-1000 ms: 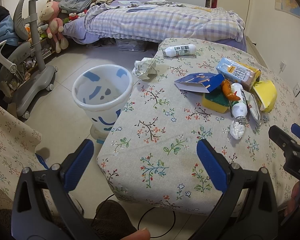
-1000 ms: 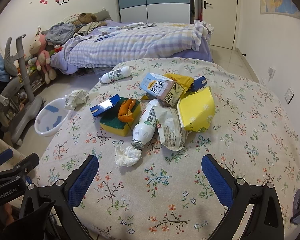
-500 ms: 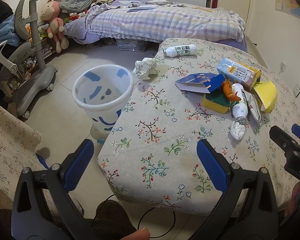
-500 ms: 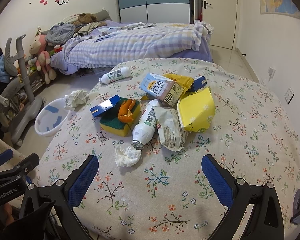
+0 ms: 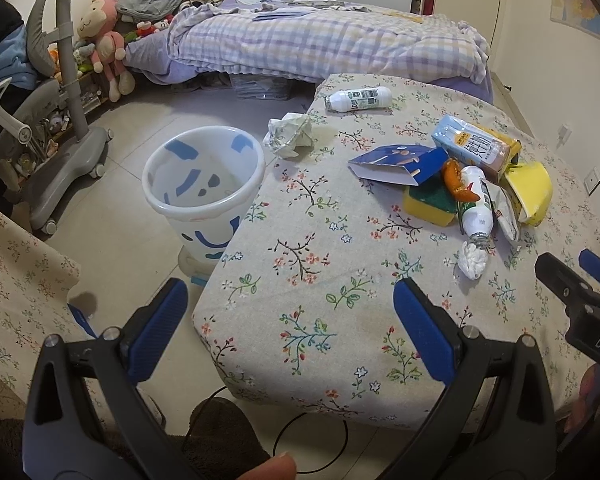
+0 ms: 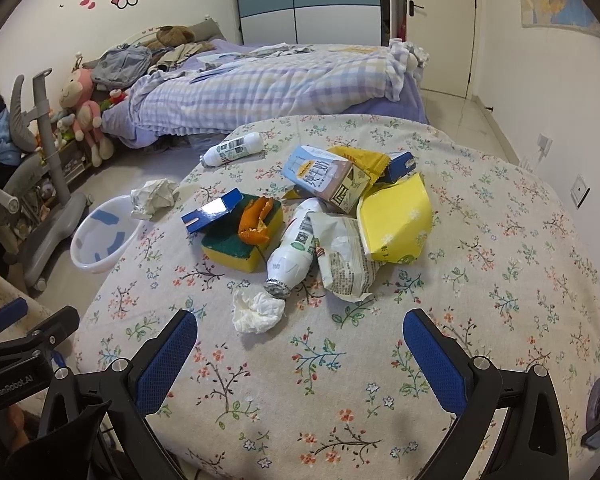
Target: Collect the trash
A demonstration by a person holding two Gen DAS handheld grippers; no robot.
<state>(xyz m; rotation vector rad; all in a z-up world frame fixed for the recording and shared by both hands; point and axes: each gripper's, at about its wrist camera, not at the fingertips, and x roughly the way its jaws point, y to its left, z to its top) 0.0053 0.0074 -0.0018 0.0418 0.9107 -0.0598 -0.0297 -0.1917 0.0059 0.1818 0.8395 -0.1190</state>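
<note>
Trash lies on the floral-cloth table (image 6: 380, 380): a white tissue wad (image 6: 256, 312), a capless white bottle (image 6: 296, 252), a sponge (image 6: 240, 240) with orange peel (image 6: 256, 224), a blue box (image 6: 212, 210), a milk carton (image 6: 324, 178), a yellow pack (image 6: 396, 220), a printed wrapper (image 6: 344, 260), a crumpled paper (image 5: 290, 136) and a second bottle (image 5: 358, 99). A white bin (image 5: 204, 188) stands on the floor left of the table. My left gripper (image 5: 288, 308) is open over the table's near-left corner. My right gripper (image 6: 300, 336) is open, just short of the tissue.
A bed with a plaid quilt (image 6: 280, 88) lies beyond the table. A grey wheeled stand (image 5: 64, 128) and plush toys (image 5: 104, 48) are at the left. A black cable (image 5: 312, 440) loops on the floor under the table's near edge.
</note>
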